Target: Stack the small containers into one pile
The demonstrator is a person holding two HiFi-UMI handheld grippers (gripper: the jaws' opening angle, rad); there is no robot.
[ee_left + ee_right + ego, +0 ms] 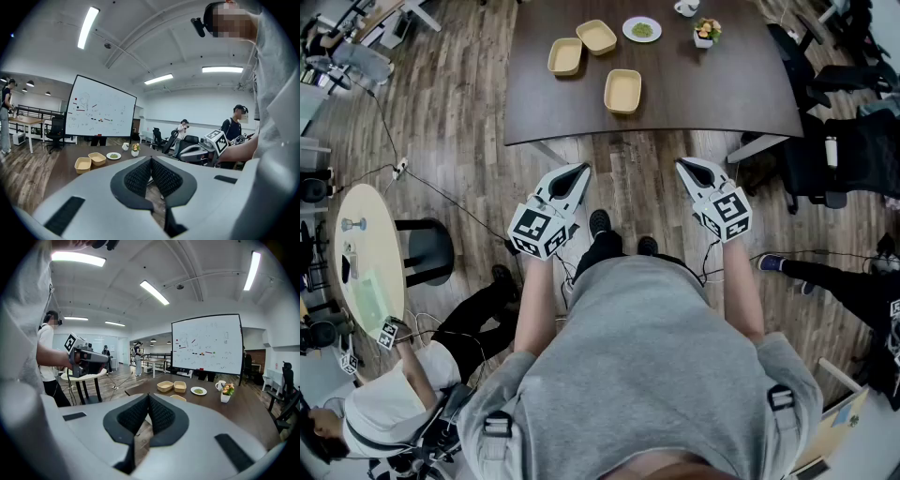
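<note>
Jaws on both sides are pressed together with nothing between them. The left gripper (579, 172) and the right gripper (686, 166) hang side by side over the wooden floor (628, 173), short of the near edge of the tabletop (722, 89).

All three containers lie separately on it, none nested yet. The nearest container (622, 91) is close to that edge, the left container (565, 56) is further back, and the back container (596, 37) is just beside the left one. A plate (641, 29), a flower pot (706, 33) and a cup (686, 7) stand to the right of them along the far side.

The step in hand looks like the approach, so the first thing is to get close enough that neither arm has to stretch. The jaws should be spread before they come down to a rim, not while over it.

A sensible grip is on one wall, with one jaw inside and one outside, deep enough that the container does not tip as it lifts. These look light and shallow, so they will probably slide if nudged. The free gripper can steady the base container against that.

The two at the back are the easy first pair. Lift one, square its corners over the other and lower it level. The nearest container goes on last, carried well clear of the plate.
</note>
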